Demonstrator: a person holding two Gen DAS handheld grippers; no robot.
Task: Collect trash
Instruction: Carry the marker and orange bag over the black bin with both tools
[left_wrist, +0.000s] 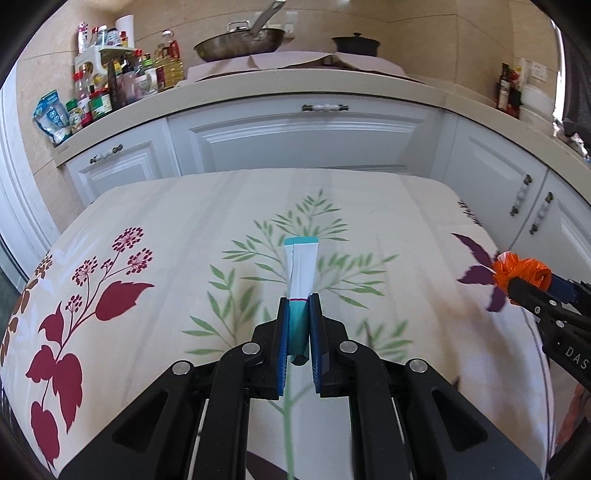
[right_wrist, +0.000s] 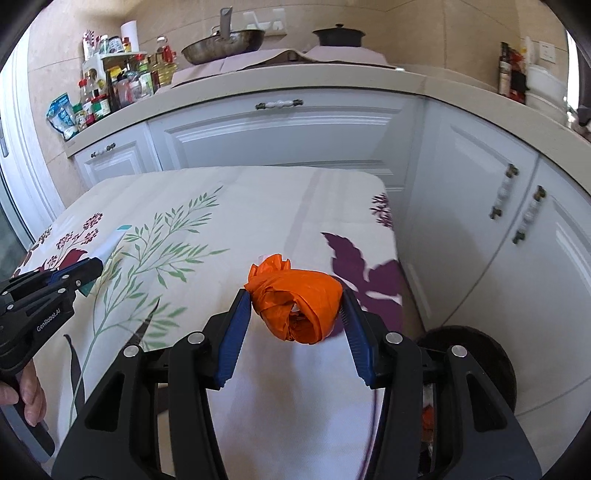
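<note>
My left gripper (left_wrist: 298, 301) is shut on a white and teal wrapper (left_wrist: 301, 269) and holds it above the floral tablecloth (left_wrist: 166, 229). My right gripper (right_wrist: 295, 295) is shut on a crumpled orange plastic bag (right_wrist: 299, 301), held above the table's right part. In the left wrist view the orange bag (left_wrist: 517, 271) and the right gripper show at the far right. In the right wrist view the left gripper (right_wrist: 88, 271) shows at the left with the wrapper (right_wrist: 112, 245) sticking out of it.
A dark round bin (right_wrist: 476, 363) stands on the floor right of the table (right_wrist: 258, 206). White cabinets (right_wrist: 288, 133) and a counter with a wok (right_wrist: 225, 42), a pot (right_wrist: 338, 35) and bottles (right_wrist: 122, 81) lie beyond the table.
</note>
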